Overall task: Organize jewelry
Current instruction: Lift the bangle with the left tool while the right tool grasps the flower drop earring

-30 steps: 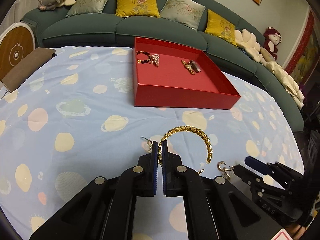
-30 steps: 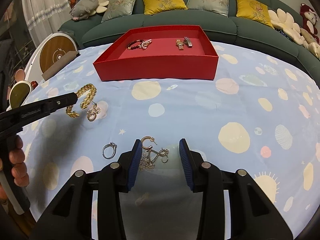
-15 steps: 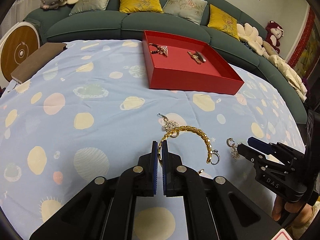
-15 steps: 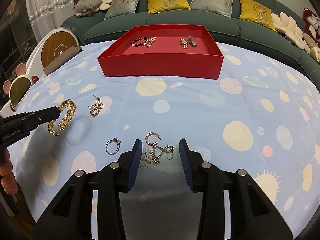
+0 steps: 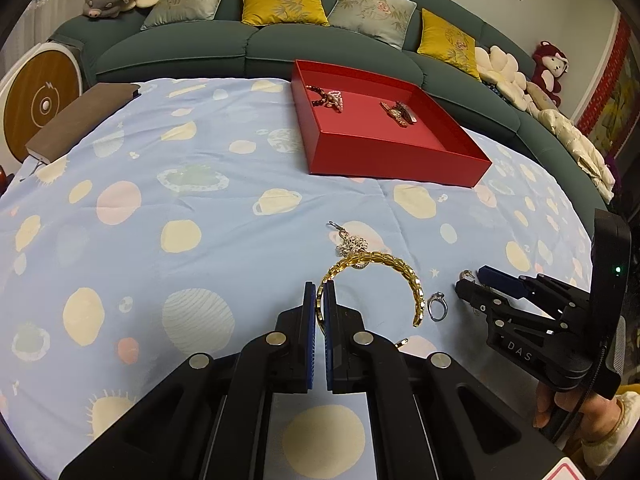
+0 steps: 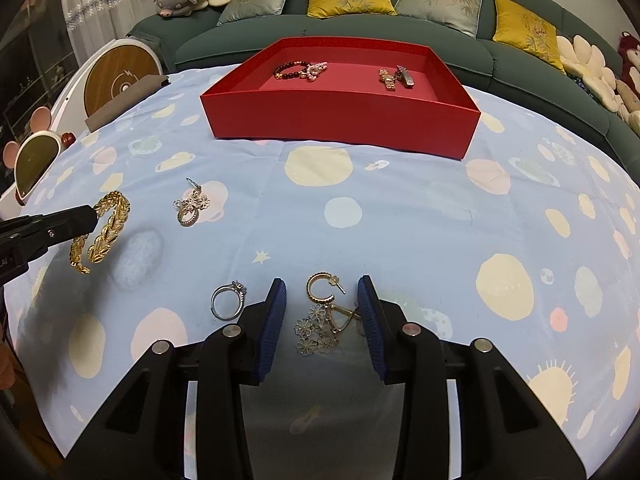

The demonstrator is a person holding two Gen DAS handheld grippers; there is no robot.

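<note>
Two clusters of jewelry already lie in the red tray [image 5: 400, 160] in the left wrist view: a dark beaded bracelet [image 5: 326, 97] toward its far left and a small gold-and-silver bundle [image 5: 399, 112] toward the right. Nearer, the left gripper [image 5: 320, 300] is clamped tight on one end of a gold leaf-link bangle [image 5: 384, 264], an open C-shaped cuff of overlapping leaves with a bright polish. Beyond the bangle a flowery silver earring [image 5: 352, 242] rests on the planet-print cloth [image 5: 160, 200], and a silver ring [image 5: 437, 306] lies just beside the bangle's free end. The right gripper [image 5: 474, 284] reaches in from the right, close to that ring.

In the right wrist view, the right gripper [image 6: 322, 304] stands partly open, its jaws to either side of a small heap: a gold hoop earring [image 6: 320, 287] and a flat flower-cluster earring [image 6: 316, 332], tangled with a thin wire piece. Nothing is pinched yet. The silver ring [image 6: 228, 300], set with a small stone, lies just left of the left jaw. Farther left the bangle [image 6: 100, 232] hangs clear of the cloth from the left gripper [image 6: 94, 214], casting a shadow. The silver flower earring and a band ring [image 6: 188, 218] lie between it and the tray [image 6: 340, 120].

By my reading, the job is under halfway: two lots stowed, one piece lifted, and five or so loose.
</note>
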